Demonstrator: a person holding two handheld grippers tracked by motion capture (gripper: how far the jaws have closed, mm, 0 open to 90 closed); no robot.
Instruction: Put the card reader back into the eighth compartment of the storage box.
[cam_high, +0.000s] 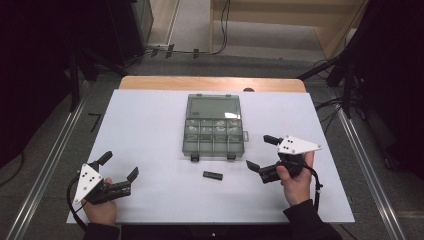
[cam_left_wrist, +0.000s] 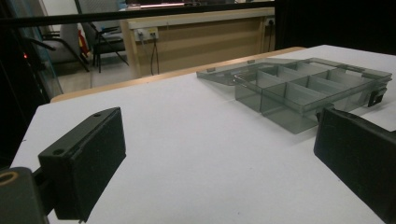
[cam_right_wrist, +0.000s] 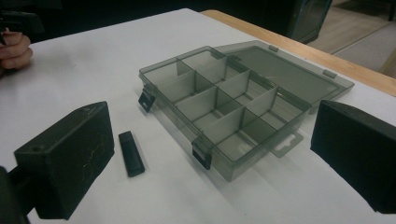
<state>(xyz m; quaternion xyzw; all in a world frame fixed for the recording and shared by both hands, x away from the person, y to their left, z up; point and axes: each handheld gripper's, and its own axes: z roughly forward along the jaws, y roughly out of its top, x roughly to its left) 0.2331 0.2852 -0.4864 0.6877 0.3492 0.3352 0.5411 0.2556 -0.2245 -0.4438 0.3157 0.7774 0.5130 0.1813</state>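
At the table's near left corner the left gripper (cam_high: 120, 167) rests with its jaws spread wide and nothing between them, well apart from the work. Toward the middle, a small black stick (cam_high: 213, 175) lies flat on the white table (cam_high: 150, 125) just in front of the open compartment box (cam_high: 214, 131), its long axis roughly along the box's front edge. The right gripper (cam_high: 261, 152), equally wide open and empty, is plainly nearer; the stick lies to its left, slightly nearer the person, so this hand probably reaches.

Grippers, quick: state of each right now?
Left gripper: open, holding nothing, over bare table.
Right gripper: open, holding nothing, near the small black piece.
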